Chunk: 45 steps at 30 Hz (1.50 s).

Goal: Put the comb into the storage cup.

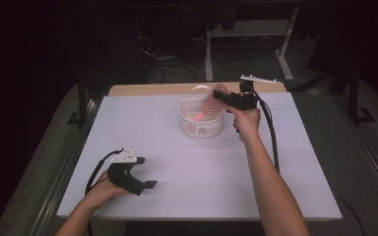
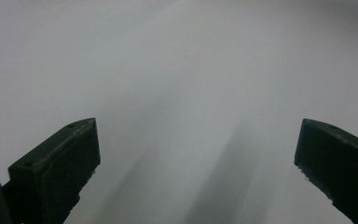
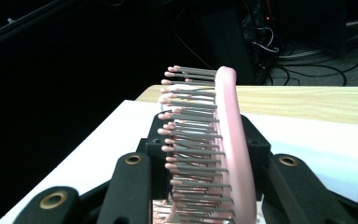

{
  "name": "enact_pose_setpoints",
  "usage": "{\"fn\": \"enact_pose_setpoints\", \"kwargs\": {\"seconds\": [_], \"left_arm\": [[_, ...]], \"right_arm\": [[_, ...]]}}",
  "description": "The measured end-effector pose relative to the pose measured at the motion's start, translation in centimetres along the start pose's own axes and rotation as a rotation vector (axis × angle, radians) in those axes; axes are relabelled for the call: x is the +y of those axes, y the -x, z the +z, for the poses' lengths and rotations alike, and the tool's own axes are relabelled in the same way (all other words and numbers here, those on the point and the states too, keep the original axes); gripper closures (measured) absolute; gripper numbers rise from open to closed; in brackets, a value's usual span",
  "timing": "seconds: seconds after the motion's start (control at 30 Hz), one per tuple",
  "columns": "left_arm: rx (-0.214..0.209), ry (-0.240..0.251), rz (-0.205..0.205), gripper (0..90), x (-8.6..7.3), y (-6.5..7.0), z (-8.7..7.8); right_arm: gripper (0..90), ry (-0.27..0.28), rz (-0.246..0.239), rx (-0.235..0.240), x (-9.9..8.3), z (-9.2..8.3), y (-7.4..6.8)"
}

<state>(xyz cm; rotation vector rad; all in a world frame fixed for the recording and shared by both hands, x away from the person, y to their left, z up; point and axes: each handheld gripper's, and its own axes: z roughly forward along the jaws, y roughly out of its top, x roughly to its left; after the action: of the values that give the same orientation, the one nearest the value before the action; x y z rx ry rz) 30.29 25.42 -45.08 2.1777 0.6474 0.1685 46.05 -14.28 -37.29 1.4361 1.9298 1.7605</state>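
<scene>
Nearest the high camera, two bare forearms come in from the bottom edge over the white tabletop [image 1: 197,162], the largest thing in the scene, a pale sheet that covers all but a strip of wood along its far edge. Beyond it the room is dark, with a white frame and loose cables on the floor.

Next in size is the white basket [image 1: 201,125], a round slotted tub that stands on the far half of the tabletop, a little right of its middle. Its handle arches up at the far side.

Over the basket's right rim the right gripper [image 1: 225,100] is held in the person's right hand, pointing left toward the basket with its cable trailing down beside the arm. Its jaws are partly closed and clamped on the pink hairbrush [image 3: 230,140]. In the right gripper view the pads press the brush head from both sides, the bristles pointing left and the pink back to the right. In the high view the brush slants down into the basket, its lower end inside the tub.

At the near left corner the left gripper [image 1: 145,172] rests low over the tabletop in the left hand, well apart from the basket. Its jaws stand wide open with nothing between them but bare white surface.
</scene>
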Motion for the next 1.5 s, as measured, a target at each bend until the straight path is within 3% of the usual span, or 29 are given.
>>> {"fn": "enact_pose_setpoints", "kwargs": {"seconds": [0.53, 0.83, 1.0, 1.5], "left_arm": [[-0.004, -0.004, -0.001, 0.0, 0.0, 0.0, 0.1], [-0.001, -0.002, -0.004, 0.0, 0.0, -0.1, 0.1], [-0.001, -0.005, -0.010, 0.0, -0.1, -0.1, 0.1], [0.002, -0.011, -0.006, 0.0, 0.0, 0.0, 0.3]], "right_arm": [[58.2, -0.042, 0.000, -0.066, 0.0, -0.1, 1.4], [46.4, -0.078, -0.019, -0.072, 0.0, -0.5, 1.8], [36.1, -0.078, -0.047, -0.110, 0.2, -0.9, 1.7], [24.4, -0.136, -0.130, -0.105, -0.1, -3.1, 1.4]]}}
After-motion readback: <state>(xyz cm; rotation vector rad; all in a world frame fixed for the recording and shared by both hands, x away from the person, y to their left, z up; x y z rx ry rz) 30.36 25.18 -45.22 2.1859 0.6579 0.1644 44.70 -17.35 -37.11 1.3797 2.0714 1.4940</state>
